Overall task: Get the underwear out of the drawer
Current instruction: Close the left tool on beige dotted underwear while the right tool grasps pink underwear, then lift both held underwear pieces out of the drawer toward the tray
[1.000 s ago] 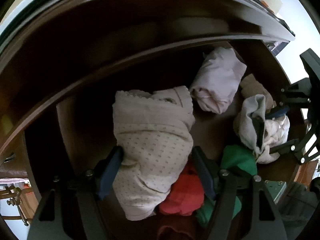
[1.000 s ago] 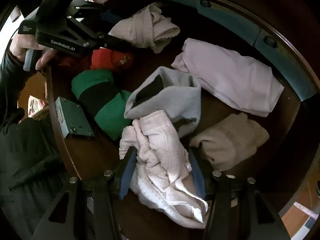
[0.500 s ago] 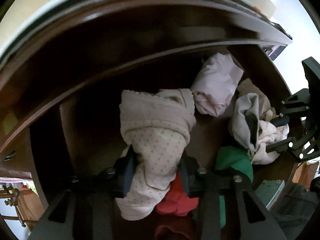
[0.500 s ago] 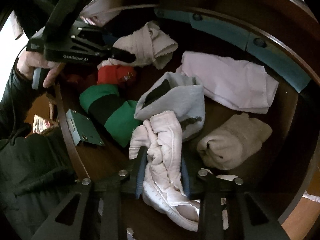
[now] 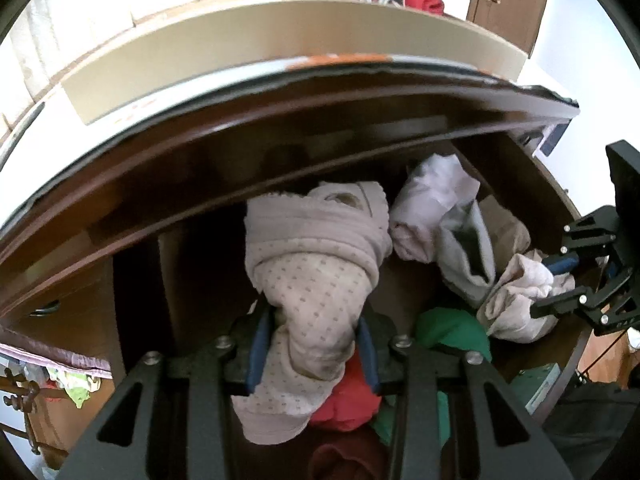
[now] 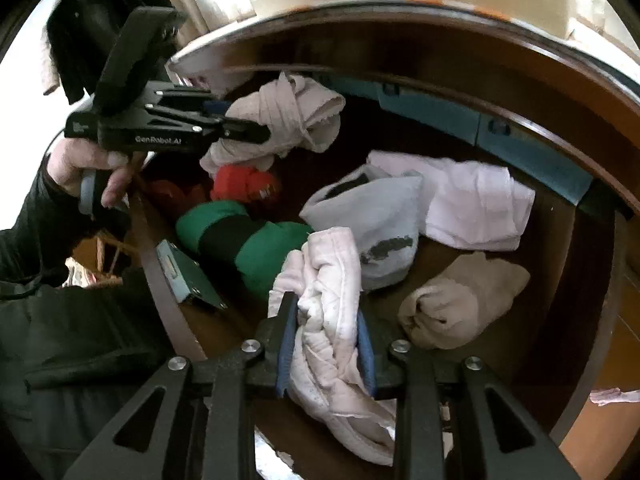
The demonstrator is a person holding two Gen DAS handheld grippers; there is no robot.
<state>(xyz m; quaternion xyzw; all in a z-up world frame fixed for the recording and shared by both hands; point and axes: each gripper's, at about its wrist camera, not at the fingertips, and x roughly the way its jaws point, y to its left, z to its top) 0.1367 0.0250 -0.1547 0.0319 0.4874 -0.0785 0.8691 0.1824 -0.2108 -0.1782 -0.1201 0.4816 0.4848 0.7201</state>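
My left gripper (image 5: 314, 344) is shut on a pale pink dotted underwear bundle (image 5: 316, 280) and holds it lifted above the open dark wooden drawer (image 5: 136, 272). That bundle also shows in the right wrist view (image 6: 288, 120), clamped by the left gripper (image 6: 256, 134). My right gripper (image 6: 326, 344) is shut on a crumpled white-pink underwear (image 6: 332, 300), raised over the drawer floor. In the left wrist view the right gripper (image 5: 554, 284) holds that same piece (image 5: 520, 296).
In the drawer lie a green and black garment (image 6: 240, 240), a red one (image 6: 244, 184), a grey one (image 6: 372, 216), a white folded one (image 6: 472, 200) and a beige roll (image 6: 460, 300). A beige box (image 5: 280, 48) sits on the dresser top.
Both grippers closed on their bundles and lifted them up and back. The dresser top and room have come into view.
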